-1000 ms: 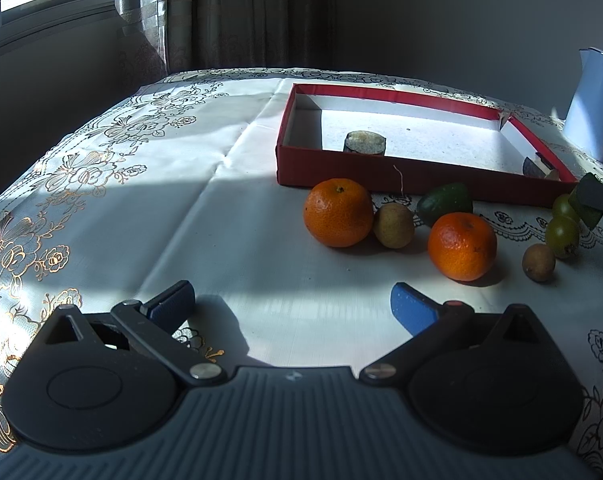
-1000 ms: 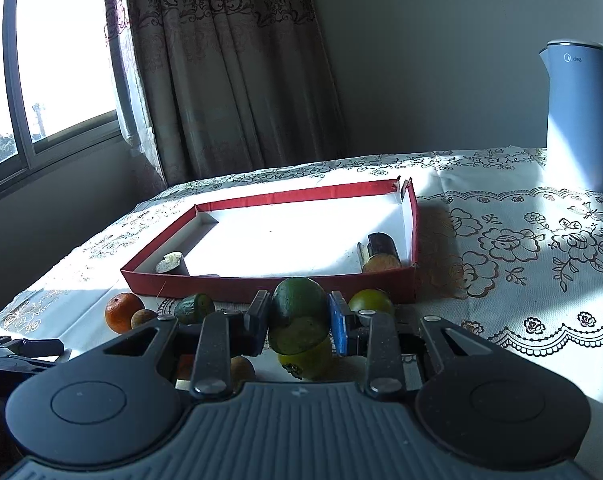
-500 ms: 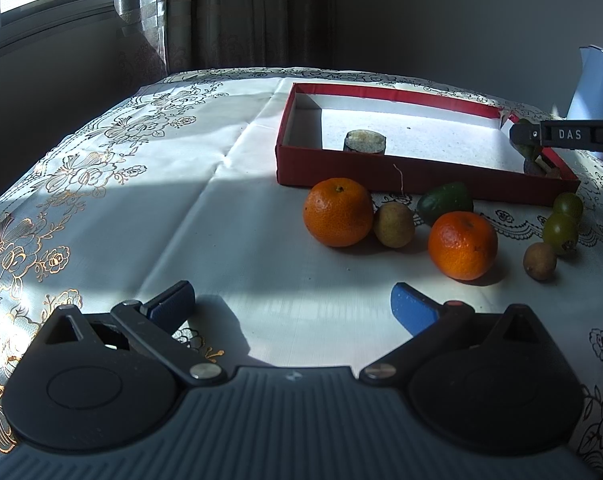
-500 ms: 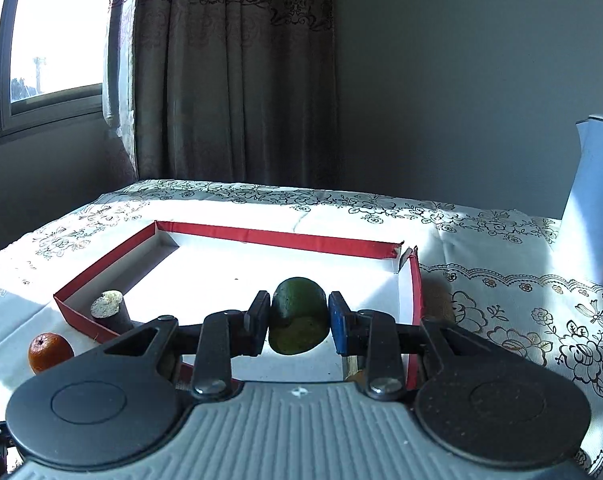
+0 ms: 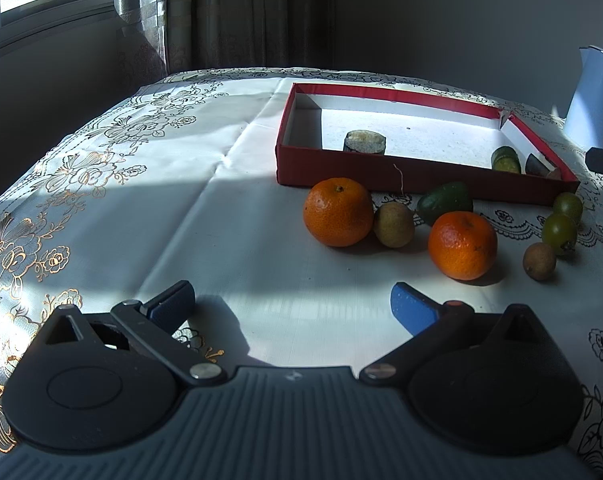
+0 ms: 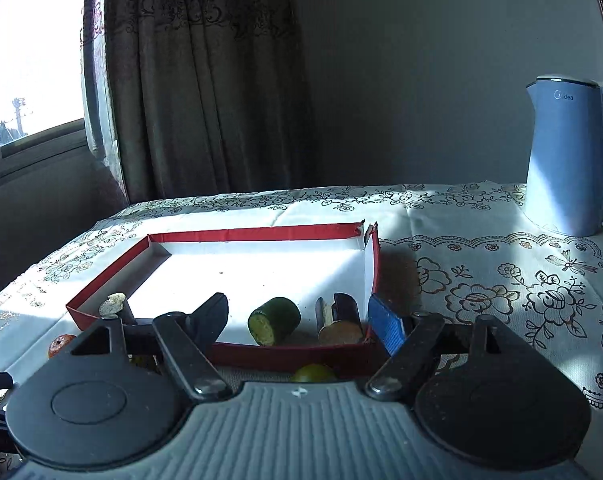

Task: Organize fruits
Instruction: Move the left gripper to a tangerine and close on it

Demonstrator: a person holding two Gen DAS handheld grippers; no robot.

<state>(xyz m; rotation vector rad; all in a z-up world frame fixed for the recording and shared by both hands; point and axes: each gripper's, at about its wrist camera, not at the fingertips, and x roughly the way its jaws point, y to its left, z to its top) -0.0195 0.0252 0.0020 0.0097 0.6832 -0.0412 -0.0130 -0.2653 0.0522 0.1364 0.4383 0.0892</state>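
A red box (image 5: 385, 170) with a white floor sits on the tablecloth; it also shows in the right wrist view (image 6: 261, 234). A green cut fruit piece (image 6: 274, 321) lies inside near the front wall, beside a dark piece (image 6: 339, 320); both show in the left wrist view, green (image 5: 506, 159). My right gripper (image 6: 297, 316) is open and empty above the box's near edge. My left gripper (image 5: 291, 306) is open and empty over bare cloth. Two oranges (image 5: 338, 211) (image 5: 462, 245), an avocado (image 5: 444, 201), two brown fruits (image 5: 394, 224) (image 5: 540, 261) and two green round fruits (image 5: 559, 229) lie outside the box.
A blue kettle (image 6: 566, 160) stands at the back right of the table. Another cut piece (image 5: 364, 142) lies in the box's left part. Curtains and a window are behind the table. The table's left edge drops off near the window.
My right gripper carried the green piece over the box, opened and let it go; it now lies on the box floor. My left gripper has not moved.
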